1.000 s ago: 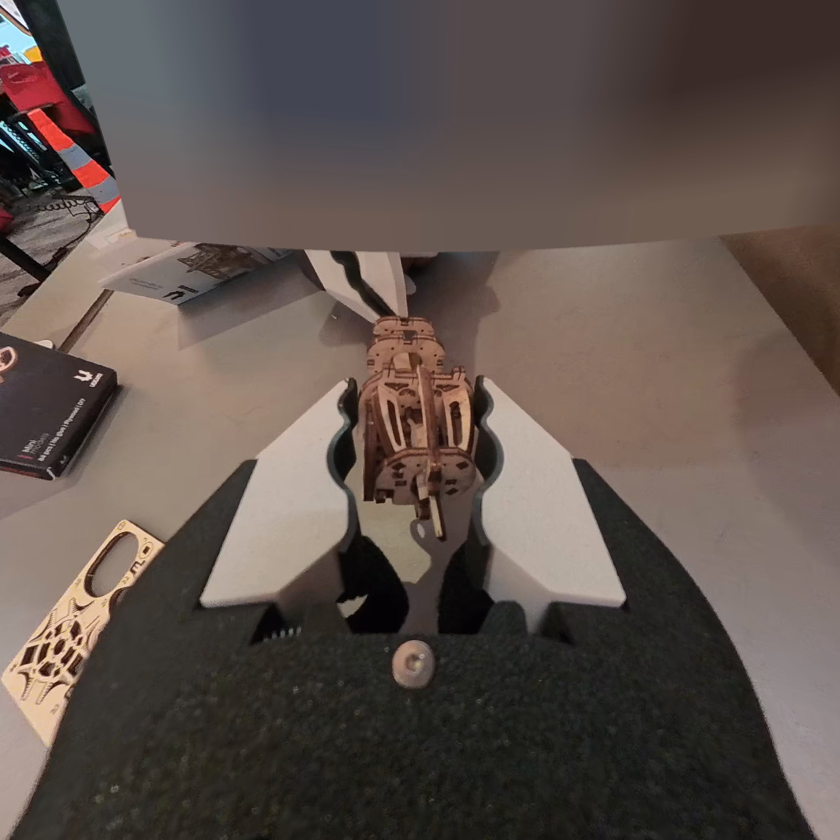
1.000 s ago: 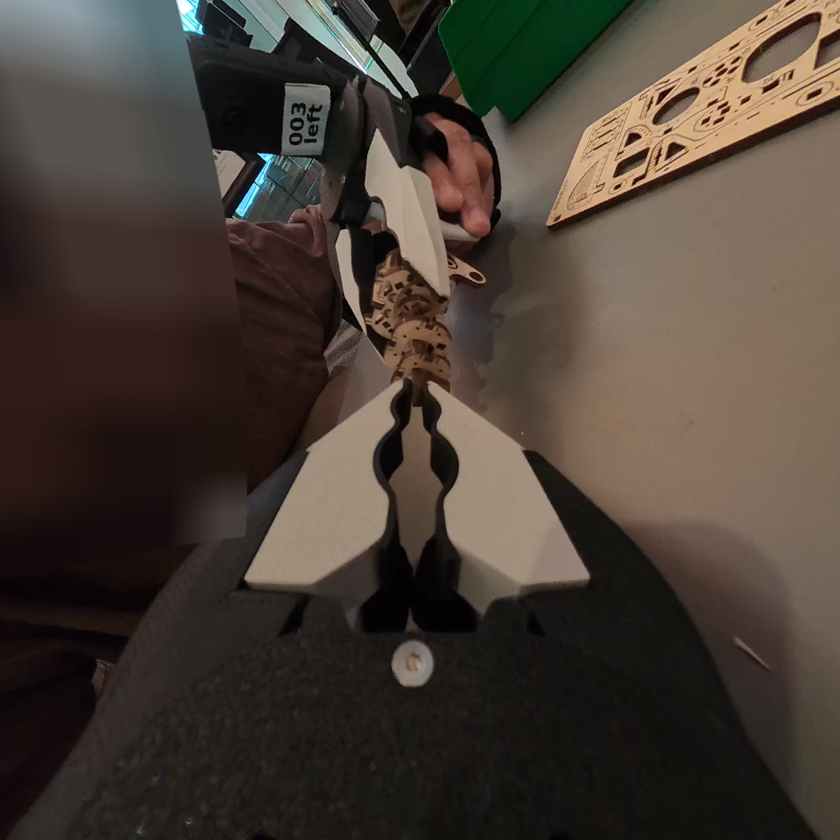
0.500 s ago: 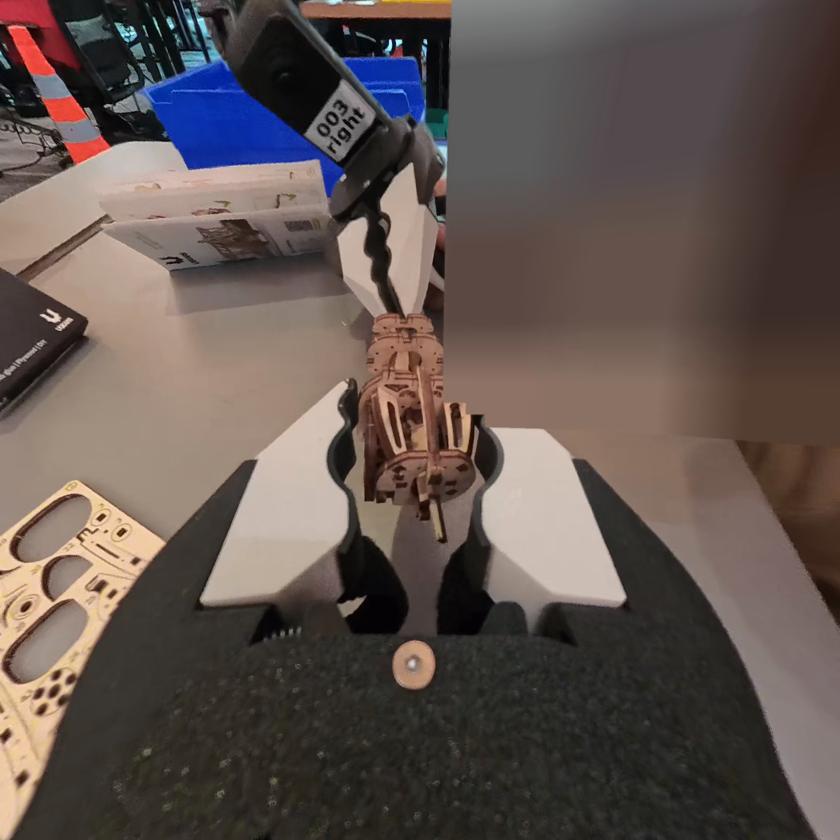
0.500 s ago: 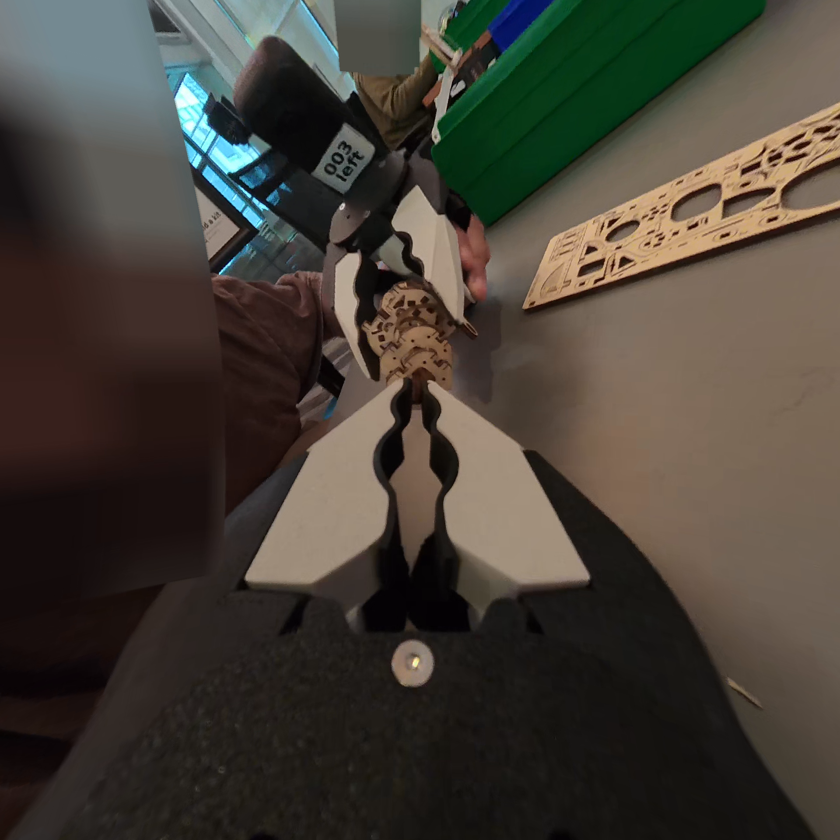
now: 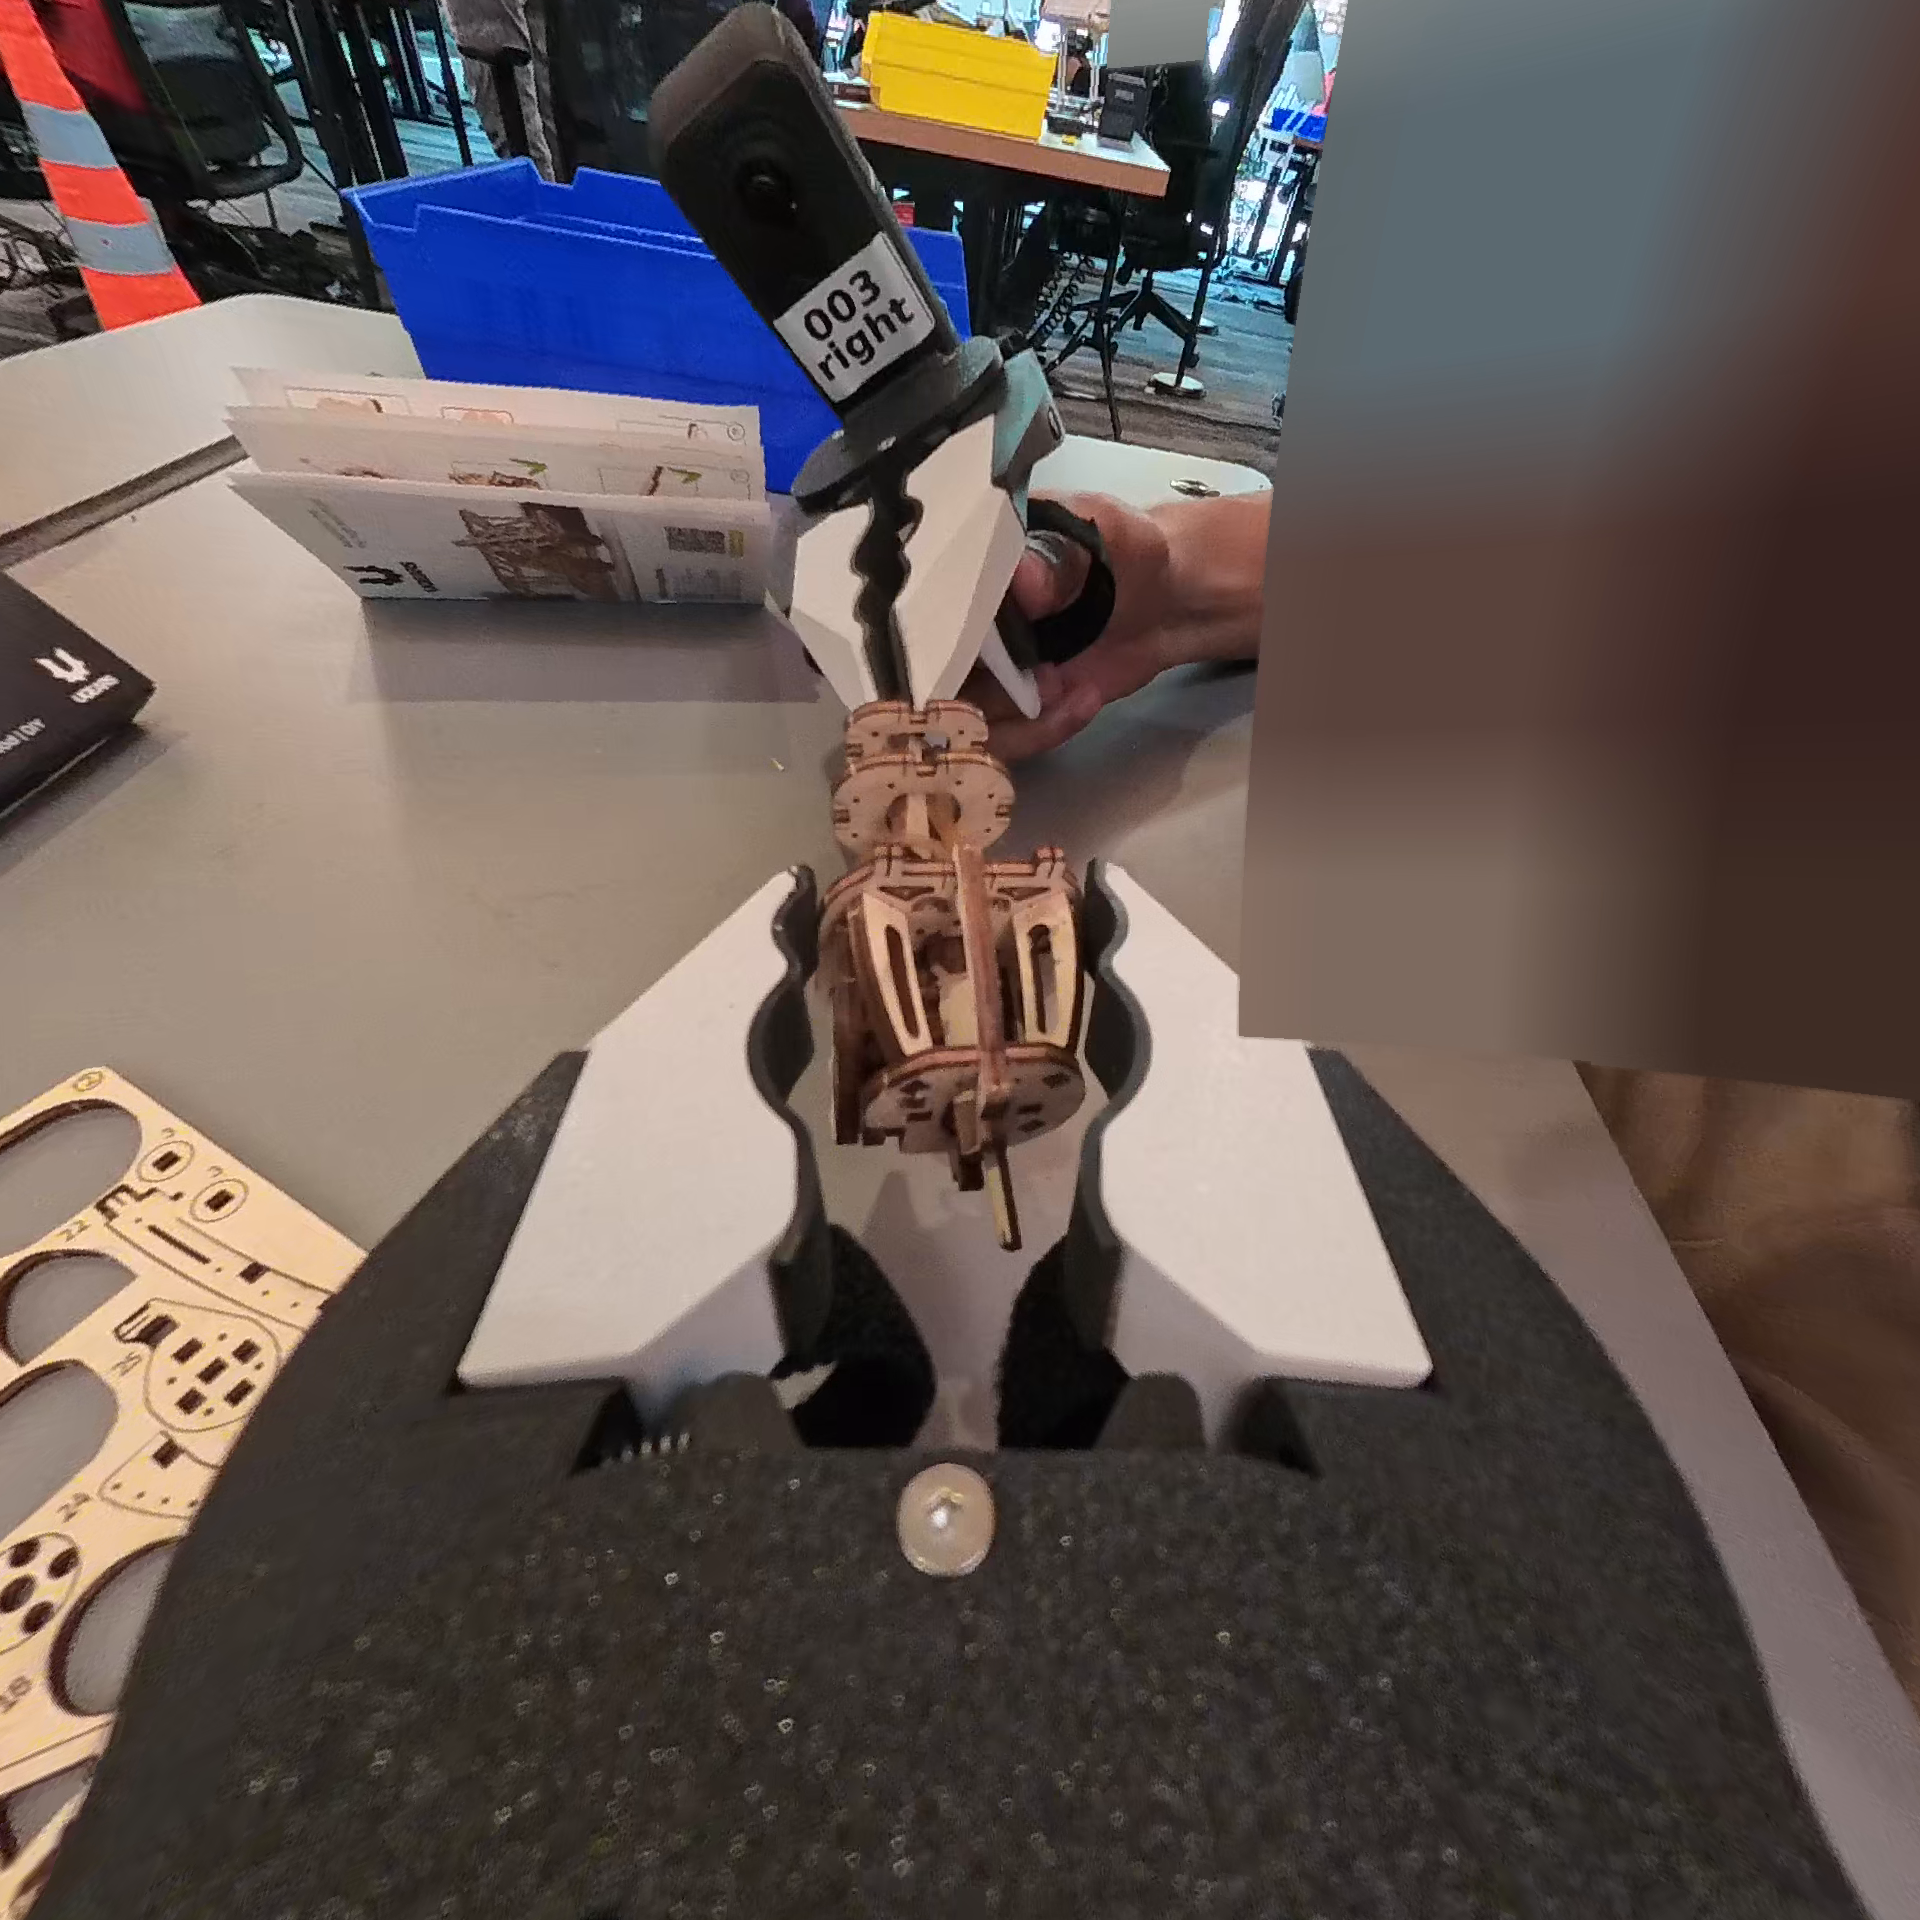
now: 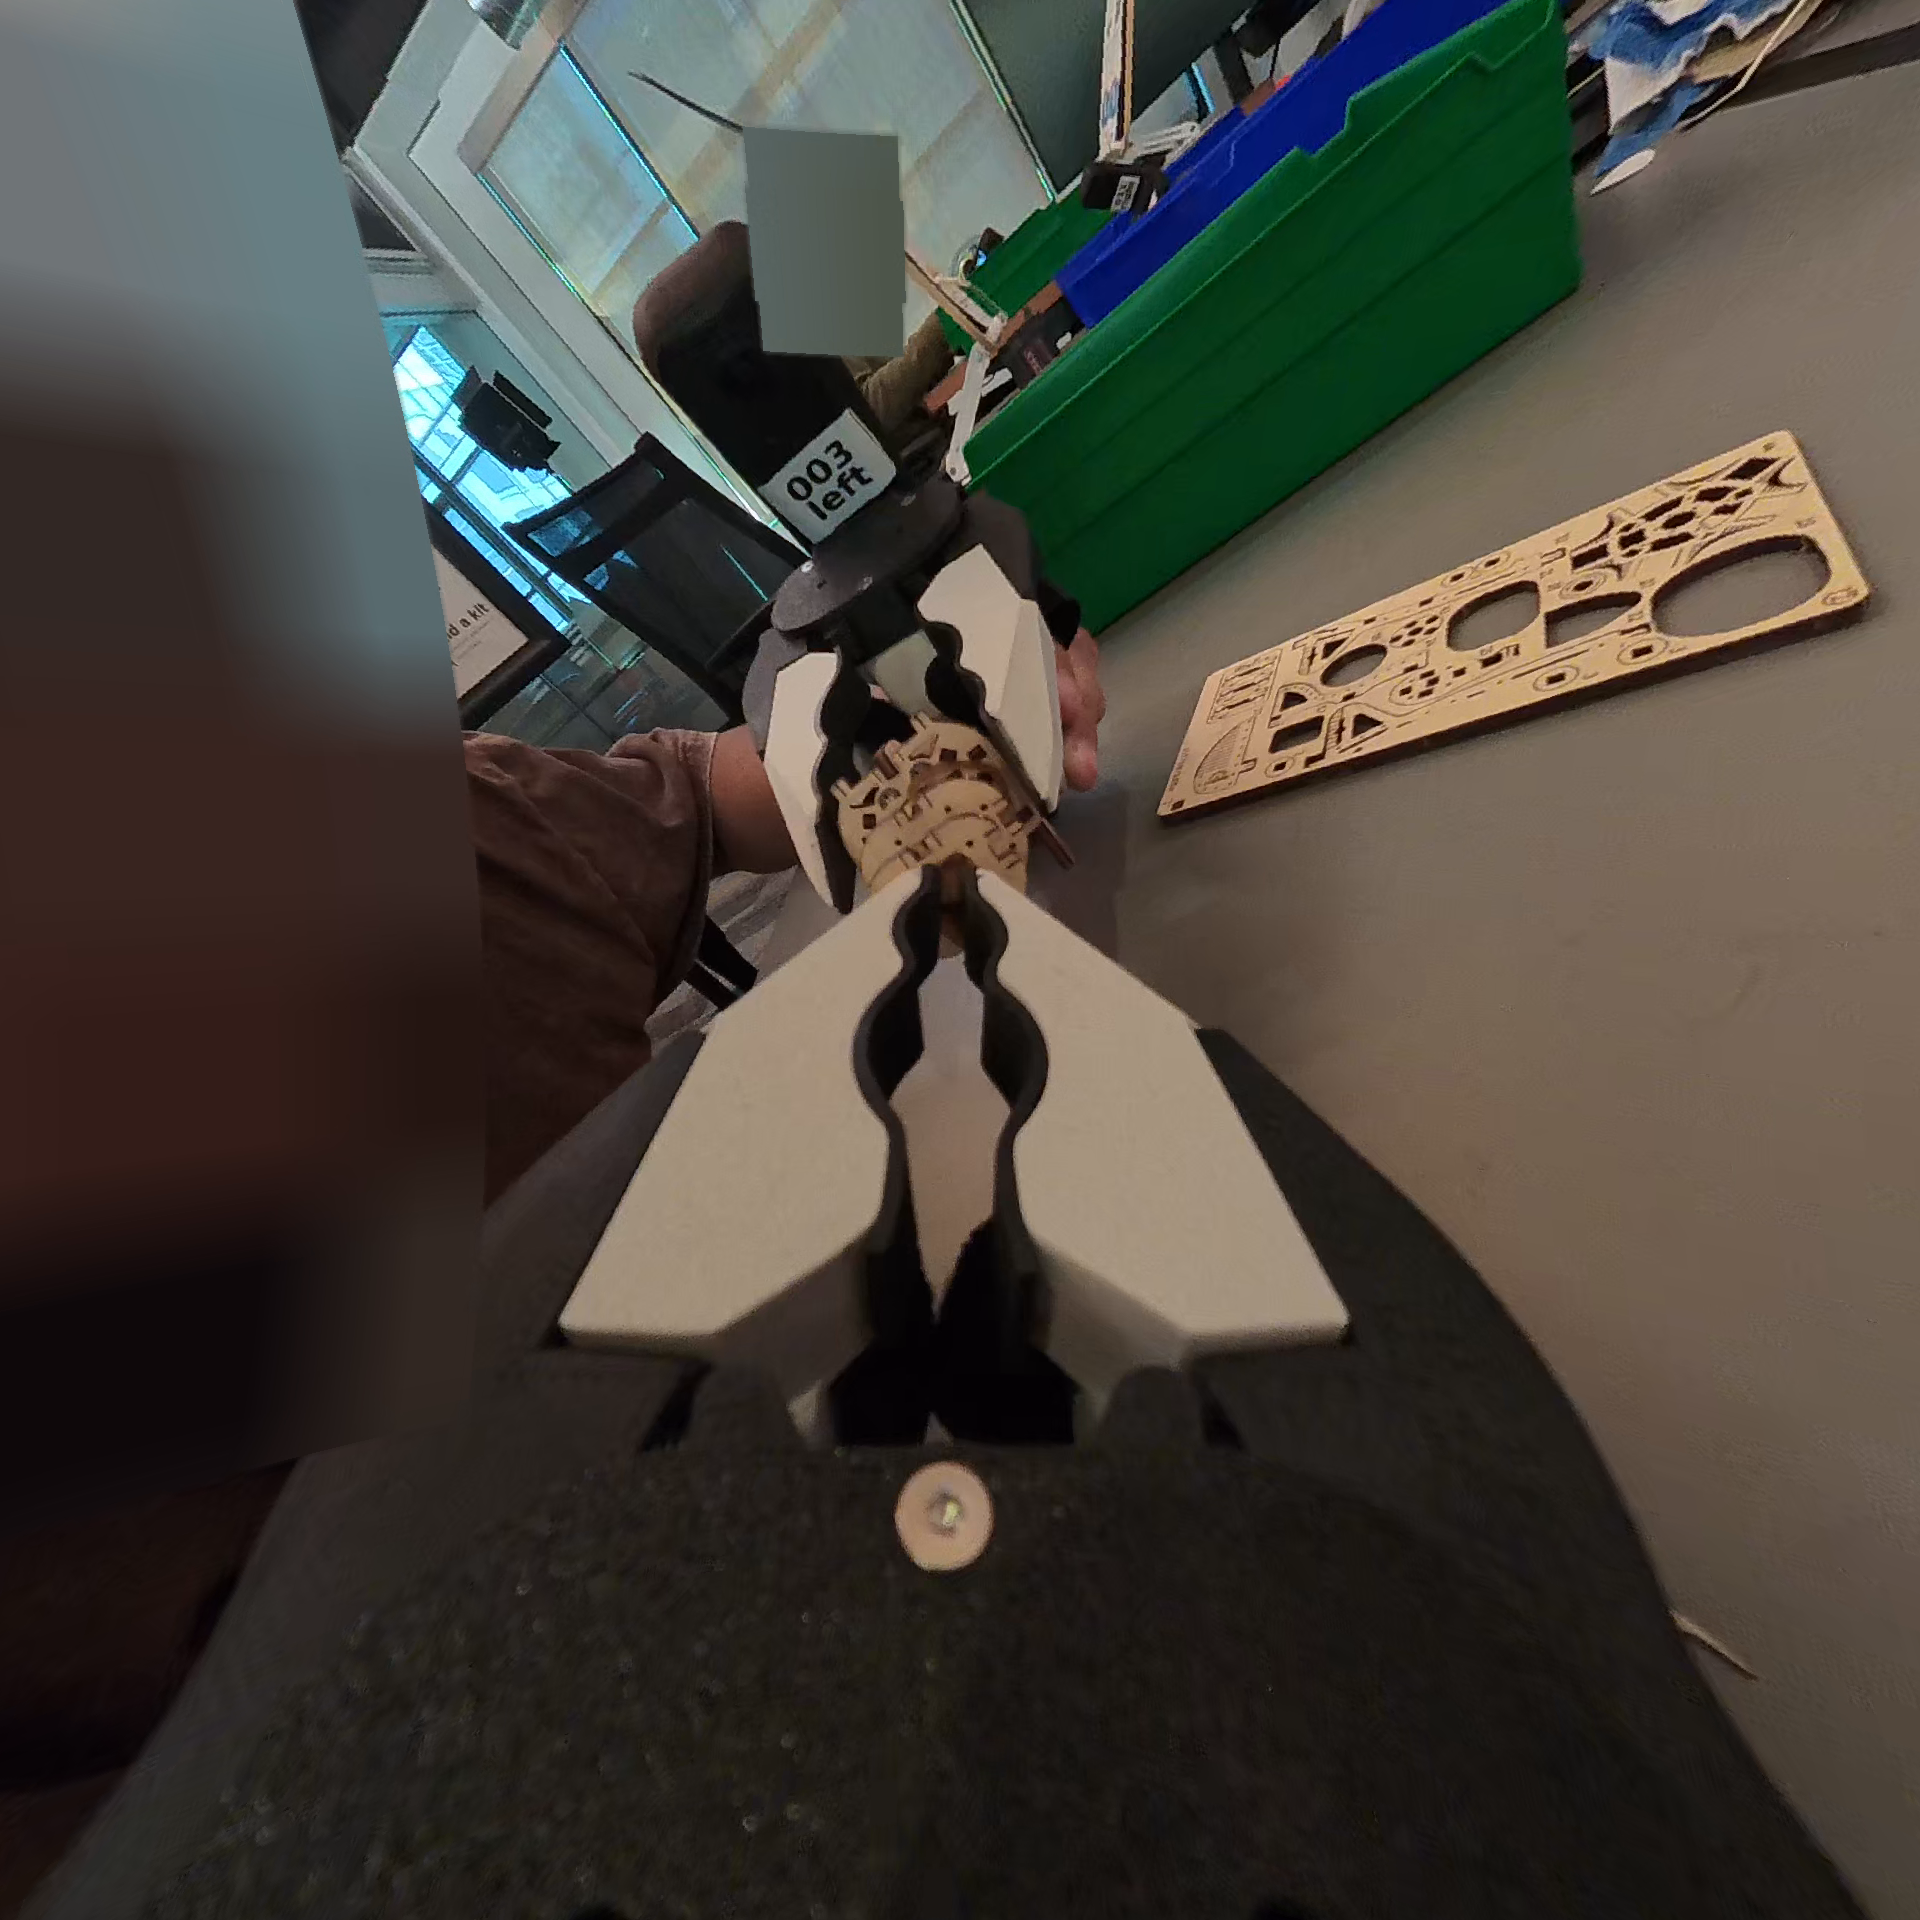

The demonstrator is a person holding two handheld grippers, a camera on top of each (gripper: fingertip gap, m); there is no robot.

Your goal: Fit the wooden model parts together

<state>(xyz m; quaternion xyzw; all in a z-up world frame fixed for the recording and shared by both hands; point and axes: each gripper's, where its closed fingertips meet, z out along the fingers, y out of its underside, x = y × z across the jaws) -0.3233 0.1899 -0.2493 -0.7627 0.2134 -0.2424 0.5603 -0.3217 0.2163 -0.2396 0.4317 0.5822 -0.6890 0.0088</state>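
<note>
Holding wooden model (image 5: 951,997) in left gripper (image 5: 951,904), jaws partly closed around barrel body. Right gripper (image 6: 951,883) pinching far end piece (image 5: 920,732), nearly closed. Long axis running straight between both grippers above worktop (image 5: 416,883); pushing along it, I judge.

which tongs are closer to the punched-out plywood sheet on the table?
Left. The left tongs, clamped on the wooden model, sit beside the plywood sheet, which lies at their lower left. The right tongs pinch the model's far end, further from it.
</note>
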